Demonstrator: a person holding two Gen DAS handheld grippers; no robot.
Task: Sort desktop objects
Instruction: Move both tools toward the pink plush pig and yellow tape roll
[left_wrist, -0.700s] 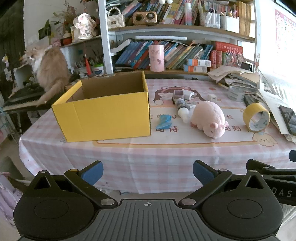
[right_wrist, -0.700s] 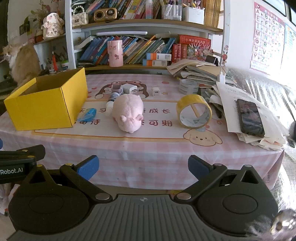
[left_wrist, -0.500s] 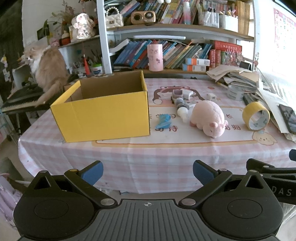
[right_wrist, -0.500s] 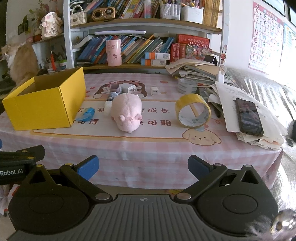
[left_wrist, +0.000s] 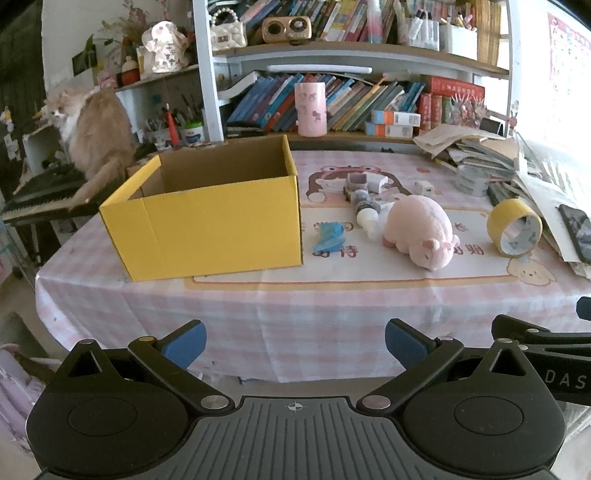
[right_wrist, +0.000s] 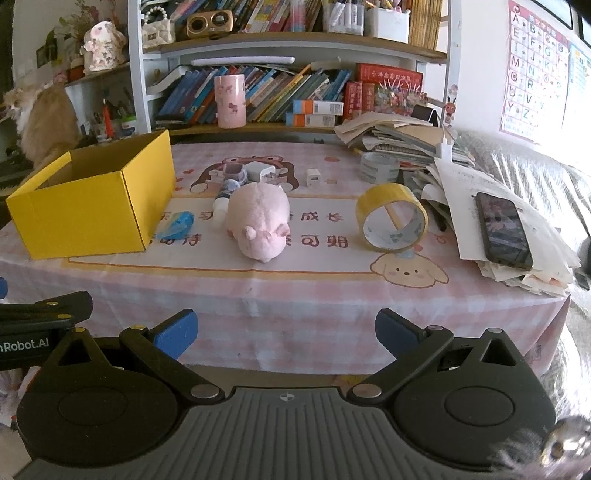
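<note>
Black ribbed tongs (left_wrist: 294, 339) with blue pads (left_wrist: 186, 339), silver screws, white lettering.

An alphabet poster (right_wrist: 532, 70) on the right wall shows capital letters from A through Z. The neighbouring claw's black arm (right_wrist: 26, 334) reads "Robot.AI" in the right view and "DAS" in the left view; the mat (right_wrist: 314, 232) on the surface bears red Chinese characters, including 成长 and 可期.

Matt cardboard box (left_wrist: 207, 221), fuzzy plush pig (right_wrist: 260, 221), glossy tape roll (right_wrist: 391, 218).
</note>
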